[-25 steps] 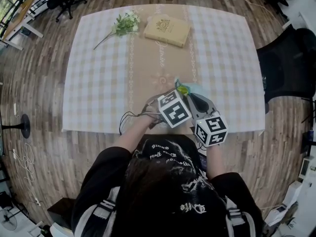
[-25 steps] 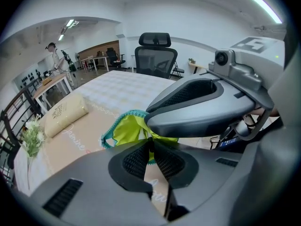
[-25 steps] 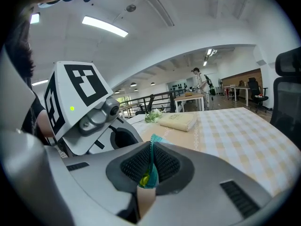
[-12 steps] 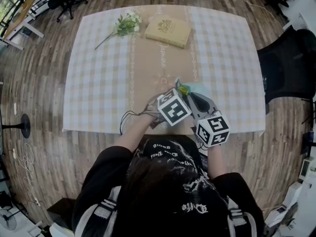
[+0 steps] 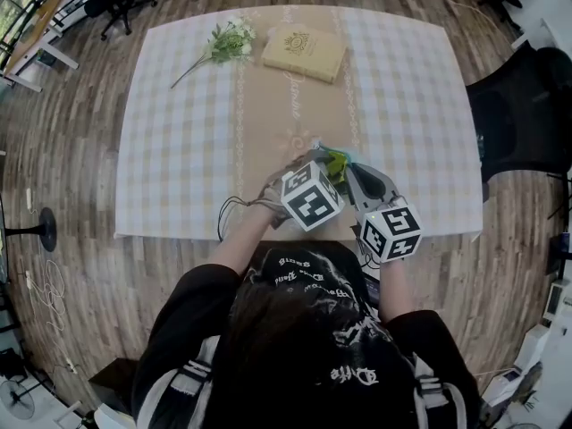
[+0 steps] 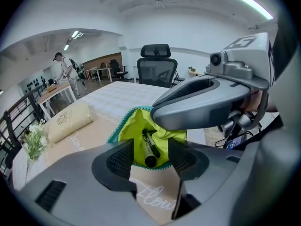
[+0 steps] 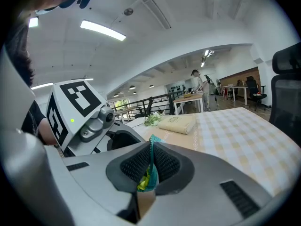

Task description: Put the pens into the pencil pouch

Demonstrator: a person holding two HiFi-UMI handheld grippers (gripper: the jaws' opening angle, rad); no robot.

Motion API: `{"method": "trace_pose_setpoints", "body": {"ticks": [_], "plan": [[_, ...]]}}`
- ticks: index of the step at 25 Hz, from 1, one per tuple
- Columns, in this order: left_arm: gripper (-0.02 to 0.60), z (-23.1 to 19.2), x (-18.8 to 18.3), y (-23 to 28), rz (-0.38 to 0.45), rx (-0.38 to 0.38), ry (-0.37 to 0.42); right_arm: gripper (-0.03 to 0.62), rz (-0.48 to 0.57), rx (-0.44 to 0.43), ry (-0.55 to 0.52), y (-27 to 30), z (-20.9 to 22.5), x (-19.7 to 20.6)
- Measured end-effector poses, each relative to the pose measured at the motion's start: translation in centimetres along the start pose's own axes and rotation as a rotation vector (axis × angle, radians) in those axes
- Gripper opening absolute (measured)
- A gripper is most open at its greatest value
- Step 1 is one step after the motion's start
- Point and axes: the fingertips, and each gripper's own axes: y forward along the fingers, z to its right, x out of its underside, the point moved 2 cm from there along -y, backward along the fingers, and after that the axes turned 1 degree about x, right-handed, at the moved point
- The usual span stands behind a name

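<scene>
A teal pencil pouch (image 5: 340, 161) with a yellow-green lining (image 6: 134, 135) is held up near the table's front edge, mouth open. My right gripper (image 7: 150, 166) is shut on the pouch's teal rim (image 7: 151, 147); in the head view the right gripper (image 5: 347, 175) is right of the left one. My left gripper (image 6: 150, 163) hovers at the pouch's mouth, and its jaws have just been opening. A black pen (image 6: 149, 147) lies inside the pouch, its end showing between the spread pads, which do not touch it. In the head view the left gripper (image 5: 323, 166) meets the pouch.
A cream book (image 5: 302, 52) and a sprig of white flowers (image 5: 223, 43) lie at the far side of the checked tablecloth (image 5: 179, 132). A black office chair (image 5: 523, 114) stands right of the table. A dark cable (image 5: 228, 217) hangs over the front edge.
The left gripper's marker cube has tipped slightly toward the pouch. The right gripper and the pouch have stayed where they were.
</scene>
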Motion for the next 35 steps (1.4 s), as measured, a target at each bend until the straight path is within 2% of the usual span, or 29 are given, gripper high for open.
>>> {"method": "trace_pose_setpoints", "body": {"ticks": [6,10,16,20,26,29,32,33,35], "plan": [[0.313,-0.8,-0.2,-1.7,0.080,-0.007,-0.050,0.029,0.008,0.011,0.002,-0.1,0.3,-0.3],[0.313,-1.9,0.3,-2.9,0.164,-0.015,-0.110,0.028,0.017,0.030,0.000,-0.3,1.0,-0.6],[0.313,-3.8,1.1,-5.7,0.329,-0.002,-0.367,0.028,0.031,0.063,-0.010,-0.5,1.9,-1.2],[0.313,-5.8,2.9,-7.5,0.415,-0.043,-0.514,0.029,0.019,0.079,-0.023,-0.2,2.0,-0.8],[0.310,-8.7,6.3,-10.8,0.534,-0.146,-0.705,0.029,-0.008,0.075,-0.015,0.5,1.5,0.6],[0.274,-10.0,8.0,-12.6,0.590,-0.229,-0.765,0.029,-0.015,0.067,-0.013,1.0,1.1,1.1],[0.154,-10.5,9.3,-14.8,0.607,-0.380,-0.746,0.031,-0.025,0.054,0.003,0.7,0.6,0.9],[0.128,-10.3,9.3,-15.5,0.610,-0.408,-0.737,0.032,-0.029,0.049,0.007,0.4,0.4,0.6],[0.104,-9.6,9.3,-16.4,0.632,-0.419,-0.738,0.034,-0.041,0.042,0.013,0.2,-0.1,0.5]]}}
